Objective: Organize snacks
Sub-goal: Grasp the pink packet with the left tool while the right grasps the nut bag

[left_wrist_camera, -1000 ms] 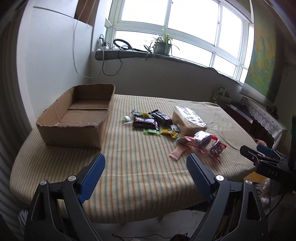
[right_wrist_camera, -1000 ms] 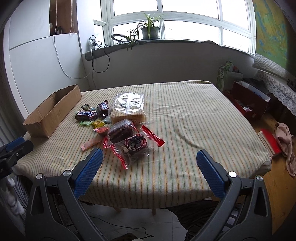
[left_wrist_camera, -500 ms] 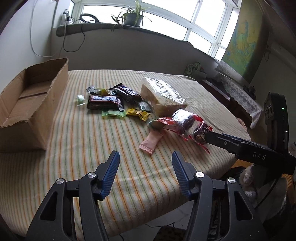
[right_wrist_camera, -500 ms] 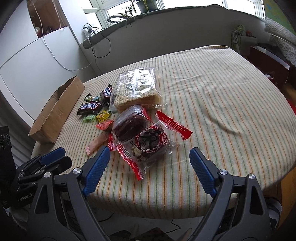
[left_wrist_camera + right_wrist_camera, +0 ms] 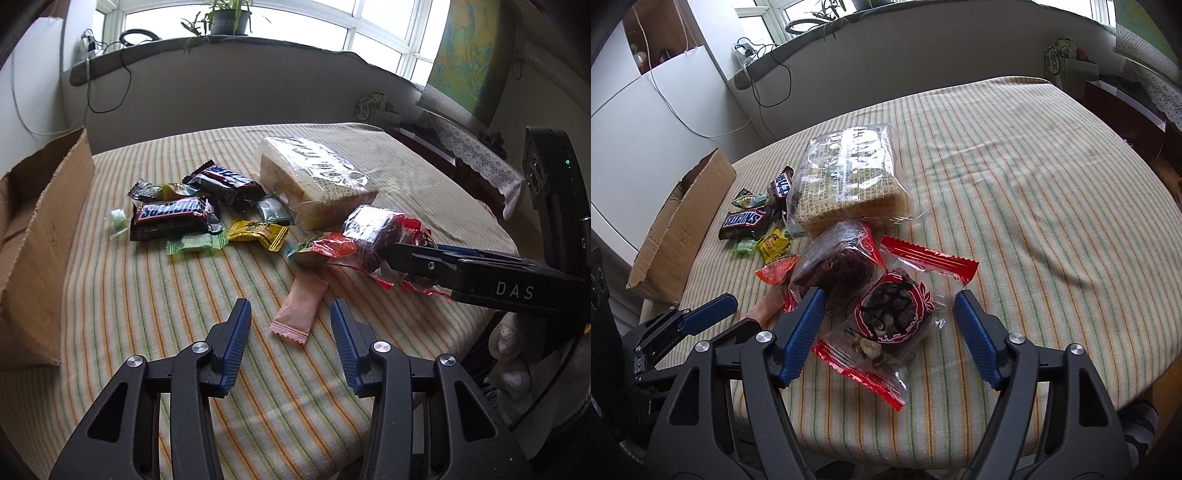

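I'm lining up right tool (image 5: 886, 325), released, w/ the red-trimmed clear cake packet (image 5: 890, 314) at bench's near edge; left tool (image 5: 290, 328) released too. Next: clench, carry to brown cardboard box (image 5: 40, 236).

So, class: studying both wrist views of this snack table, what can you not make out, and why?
- Cardboard box interior: left wrist view, cut off by the frame edge; right wrist view, hidden by its own wall.
- Pink sachet: right wrist view, mostly hidden behind the left gripper.
- Small green candy label: too small.
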Tool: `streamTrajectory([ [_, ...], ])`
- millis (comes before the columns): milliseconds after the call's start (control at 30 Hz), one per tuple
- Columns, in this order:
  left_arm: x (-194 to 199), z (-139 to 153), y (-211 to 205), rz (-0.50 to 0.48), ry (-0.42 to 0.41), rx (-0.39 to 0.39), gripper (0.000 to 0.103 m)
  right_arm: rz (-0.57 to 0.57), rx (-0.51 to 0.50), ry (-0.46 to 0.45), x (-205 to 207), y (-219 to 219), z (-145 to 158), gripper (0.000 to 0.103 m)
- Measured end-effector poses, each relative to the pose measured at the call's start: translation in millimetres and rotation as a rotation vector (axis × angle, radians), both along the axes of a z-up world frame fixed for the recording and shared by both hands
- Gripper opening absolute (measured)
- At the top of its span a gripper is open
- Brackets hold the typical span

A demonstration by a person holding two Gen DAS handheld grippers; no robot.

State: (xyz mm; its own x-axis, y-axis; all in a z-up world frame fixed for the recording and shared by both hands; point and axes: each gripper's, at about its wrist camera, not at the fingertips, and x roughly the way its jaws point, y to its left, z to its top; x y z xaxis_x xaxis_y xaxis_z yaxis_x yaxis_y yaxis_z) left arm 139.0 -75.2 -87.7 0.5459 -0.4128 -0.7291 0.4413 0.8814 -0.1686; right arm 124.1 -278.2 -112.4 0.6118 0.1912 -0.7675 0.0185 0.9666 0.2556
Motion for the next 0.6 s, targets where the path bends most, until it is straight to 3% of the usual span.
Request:
streamTrajectory([
  [67,1,-1,-3,-0.009,-0.005,0.013,0.043,0.022,-0.048,0.003,3,6,-1,0.072],
  [167,2,-6,-7,-0.023,-0.005,0.039,0.037,0.047,-0.14,0.006,3,9,-1,0.059],
  [300,3,-8,-13,-0.035,-0.024,0.061,0.035,0.052,-0.132,0.019,6,2,-1,0.052],
  [433,4,-9,-13,-0.026,-0.033,0.063,0.027,0.06,-0.186,0.011,3,4,-2,0.042],
  [600,0,-10,-13,-0.011,-0.057,0.069,0.019,0.054,-0.201,0.002,-1,4,-2,0.041],
])
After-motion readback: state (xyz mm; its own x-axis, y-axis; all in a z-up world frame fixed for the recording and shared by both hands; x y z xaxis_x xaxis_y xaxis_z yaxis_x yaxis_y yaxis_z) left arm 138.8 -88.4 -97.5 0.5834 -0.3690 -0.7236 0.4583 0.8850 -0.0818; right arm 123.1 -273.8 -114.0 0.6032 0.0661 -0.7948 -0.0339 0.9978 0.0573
